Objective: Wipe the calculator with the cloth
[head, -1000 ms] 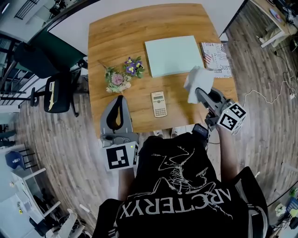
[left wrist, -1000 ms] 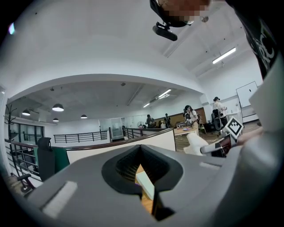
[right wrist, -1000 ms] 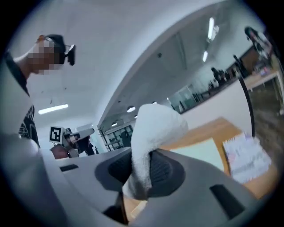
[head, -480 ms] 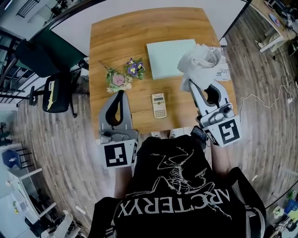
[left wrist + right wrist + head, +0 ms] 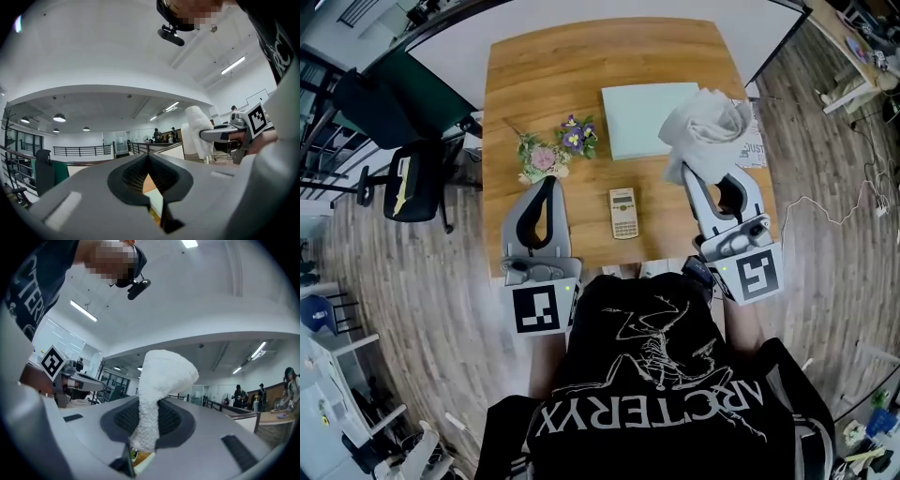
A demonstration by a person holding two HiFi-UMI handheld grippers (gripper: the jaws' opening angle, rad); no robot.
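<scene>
My right gripper (image 5: 688, 174) is clamped on the crumpled white terry cloth (image 5: 708, 128). In the right gripper view a narrow neck of the fabric is pinched between the dark ribbed pads (image 5: 170, 420), and the rest bulges out above the tips. My left gripper (image 5: 548, 181) has its jaws closed tip to tip with nothing caught in them. In its own view the slit below the tips shows only a sliver of wood and something pale.

The small beige pocket calculator (image 5: 624, 213) lies flat on the square wooden table (image 5: 581, 66), between my two tools and near the edge closest to me. It is apart from both tools and from the cloth. Its keys are too small to make out, and neither gripper view shows it, since both point up toward the ceiling.

From the head view the cloth covers the right edge of the pale green rectangular mat (image 5: 647, 120) and most of a printed booklet (image 5: 755, 143), so only a strip of its lettering shows. A small bunch of pink and purple flowers (image 5: 553, 150) lies just beyond the left gripper's tips. My hands are hidden under the marker cubes and my black shirt. I cannot tell whether the cloth touches the tabletop.
</scene>
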